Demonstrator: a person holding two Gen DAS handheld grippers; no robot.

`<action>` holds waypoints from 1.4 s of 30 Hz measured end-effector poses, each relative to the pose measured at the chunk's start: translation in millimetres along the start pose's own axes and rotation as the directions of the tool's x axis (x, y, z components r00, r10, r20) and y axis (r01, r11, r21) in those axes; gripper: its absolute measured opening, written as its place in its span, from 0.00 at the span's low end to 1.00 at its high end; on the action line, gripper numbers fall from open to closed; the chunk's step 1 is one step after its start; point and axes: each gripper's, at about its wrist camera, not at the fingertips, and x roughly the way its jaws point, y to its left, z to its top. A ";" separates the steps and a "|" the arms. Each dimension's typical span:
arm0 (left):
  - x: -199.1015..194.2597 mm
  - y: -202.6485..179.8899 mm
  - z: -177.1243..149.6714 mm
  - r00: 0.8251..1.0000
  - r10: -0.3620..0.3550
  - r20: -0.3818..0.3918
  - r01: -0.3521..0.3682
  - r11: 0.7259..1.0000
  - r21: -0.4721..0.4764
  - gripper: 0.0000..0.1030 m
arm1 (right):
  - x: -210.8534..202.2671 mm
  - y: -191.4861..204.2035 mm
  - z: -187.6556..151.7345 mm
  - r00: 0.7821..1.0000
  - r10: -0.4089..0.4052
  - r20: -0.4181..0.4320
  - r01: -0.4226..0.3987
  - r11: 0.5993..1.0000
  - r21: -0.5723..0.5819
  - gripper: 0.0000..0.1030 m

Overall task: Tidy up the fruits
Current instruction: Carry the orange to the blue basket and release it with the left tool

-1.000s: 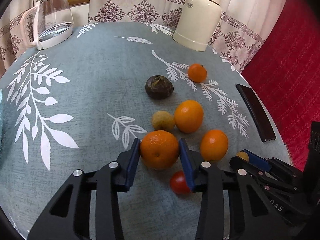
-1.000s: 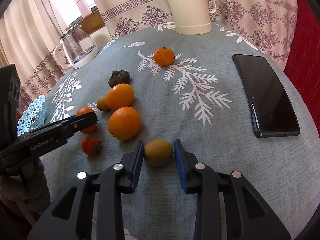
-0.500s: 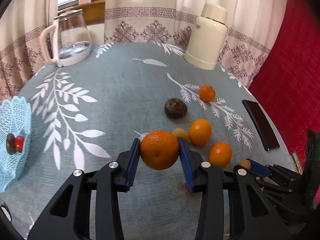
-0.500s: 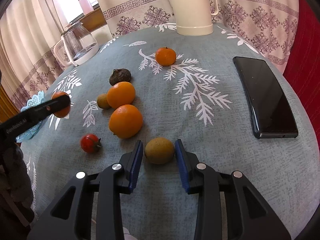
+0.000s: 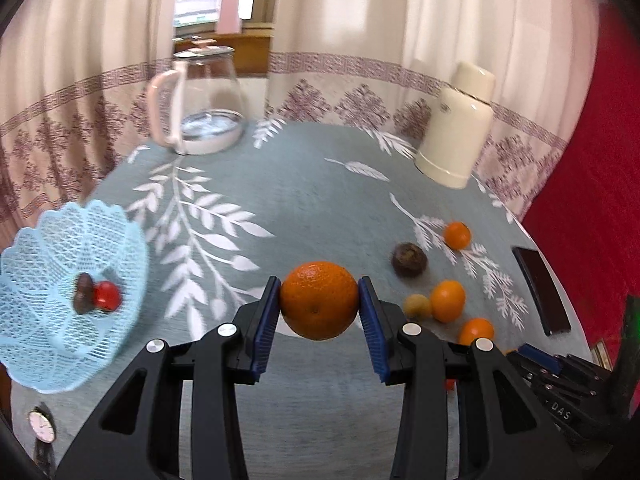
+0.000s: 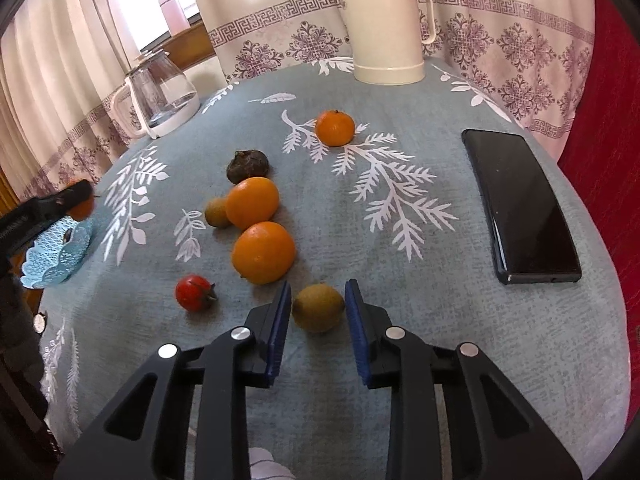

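Observation:
My left gripper (image 5: pixel 319 286) is shut on a large orange (image 5: pixel 319 304), held in the air right of the light blue mesh basket (image 5: pixel 44 248). The basket holds a red fruit (image 5: pixel 107 295) and a dark one (image 5: pixel 83 298). In the right wrist view the left gripper (image 6: pixel 76 196) with its orange (image 6: pixel 83 209) hangs by the basket (image 6: pixel 56 256). My right gripper (image 6: pixel 319 286) stands open low over the table, its pads on either side of a yellow-green fruit (image 6: pixel 319 307) lying on the cloth. Two oranges (image 6: pixel 264 252) (image 6: pixel 252 202), a red tomato (image 6: pixel 194 293), a small yellowish fruit (image 6: pixel 216 212), a dark fruit (image 6: pixel 247 166) and a mandarin (image 6: pixel 335 128) lie beyond.
A black phone (image 6: pixel 520 204) lies at the right edge of the round table. A cream thermos (image 6: pixel 386 28) and a glass jug (image 6: pixel 160 96) stand at the back. A wristwatch (image 6: pixel 39 322) lies near the basket. Curtains hang behind, and red fabric is on the right.
My left gripper has lifted the large orange off the table and carried it left, bringing the blue basket into view. The right gripper has stayed around the yellow-green fruit.

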 end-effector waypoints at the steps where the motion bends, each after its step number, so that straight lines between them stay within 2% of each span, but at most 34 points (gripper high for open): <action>1: -2.0 4.5 0.9 1.000 0.004 0.005 -0.004 1.000 -0.009 0.39 | 2.5 -2.4 -0.2 1.000 -0.002 -0.007 0.002 1.000 0.016 0.29; 3: -6.4 14.7 1.9 1.000 0.017 0.015 -0.017 1.000 -0.025 0.39 | 5.5 -4.6 -0.4 1.000 0.019 -0.023 -0.018 0.999 0.031 0.32; 10: -16.5 48.3 2.5 0.998 0.061 0.035 -0.058 0.994 -0.094 0.39 | 13.1 0.1 -6.5 0.998 -0.027 -0.048 0.028 1.000 0.007 0.37; 12: -20.0 59.6 2.4 0.996 0.076 0.041 -0.071 0.991 -0.118 0.39 | 14.0 2.0 -8.0 0.999 -0.001 -0.047 0.001 1.000 -0.009 0.47; 13: -21.6 63.3 2.3 0.996 0.081 0.043 -0.075 0.989 -0.125 0.39 | 14.1 2.8 -8.6 0.999 0.023 -0.049 -0.024 1.000 -0.014 0.58; 14: -24.2 69.5 2.4 0.995 0.090 0.048 -0.083 0.987 -0.138 0.39 | 15.0 3.5 -8.3 0.996 0.075 -0.058 -0.076 0.997 -0.022 0.75; 16: -29.3 79.6 2.5 0.993 0.107 0.058 -0.097 0.983 -0.156 0.39 | 17.4 5.1 -7.8 0.983 0.165 -0.085 -0.168 0.985 -0.031 0.95; 17: -31.2 82.7 2.5 0.992 0.114 0.062 -0.103 0.982 -0.161 0.39 | 17.9 7.3 -8.4 0.981 0.170 -0.097 -0.175 0.984 -0.040 0.95; 20: -37.7 95.9 1.8 0.987 0.144 0.075 -0.128 0.975 -0.184 0.39 | 19.5 21.7 -10.9 0.988 0.094 -0.121 -0.107 0.988 -0.114 0.95; 22: -41.8 105.8 1.1 0.985 0.154 0.080 -0.136 0.970 -0.202 0.39 | 19.6 25.8 -12.5 0.990 0.073 -0.120 -0.088 0.988 -0.129 0.95; 27: -50.4 123.3 -1.5 0.980 0.176 0.092 -0.151 0.961 -0.230 0.39 | 16.0 16.6 -10.4 0.986 0.121 -0.118 -0.130 0.989 -0.073 0.95; 30: -52.9 131.6 -2.3 0.977 0.191 0.096 -0.164 0.956 -0.243 0.39 | 11.6 12.6 -9.1 0.988 0.111 -0.106 -0.116 0.992 -0.044 0.87; 32: -54.5 137.7 -3.5 0.973 0.208 0.097 -0.178 0.951 -0.253 0.39 | 10.6 11.2 -7.7 0.993 0.069 -0.096 -0.073 0.997 -0.041 0.65; 34: -56.7 145.0 -5.0 0.969 0.227 0.097 -0.194 0.945 -0.263 0.39 | 10.9 9.0 -5.7 0.995 0.033 -0.091 -0.037 0.998 -0.041 0.55; 39: -61.6 157.4 -7.0 0.958 0.271 0.096 -0.236 0.931 -0.279 0.39 | 16.0 10.2 -2.6 0.997 -0.022 -0.076 0.016 0.997 -0.079 0.46; 41: -63.6 161.3 -7.3 0.951 0.292 0.097 -0.255 0.925 -0.281 0.39 | 16.4 12.9 -2.7 0.996 -0.052 -0.067 0.045 0.994 -0.101 0.36; 42: -64.6 163.0 -7.4 0.948 0.301 0.098 -0.264 0.922 -0.282 0.39 | 16.4 13.7 -2.9 0.996 -0.068 -0.061 0.061 0.992 -0.110 0.34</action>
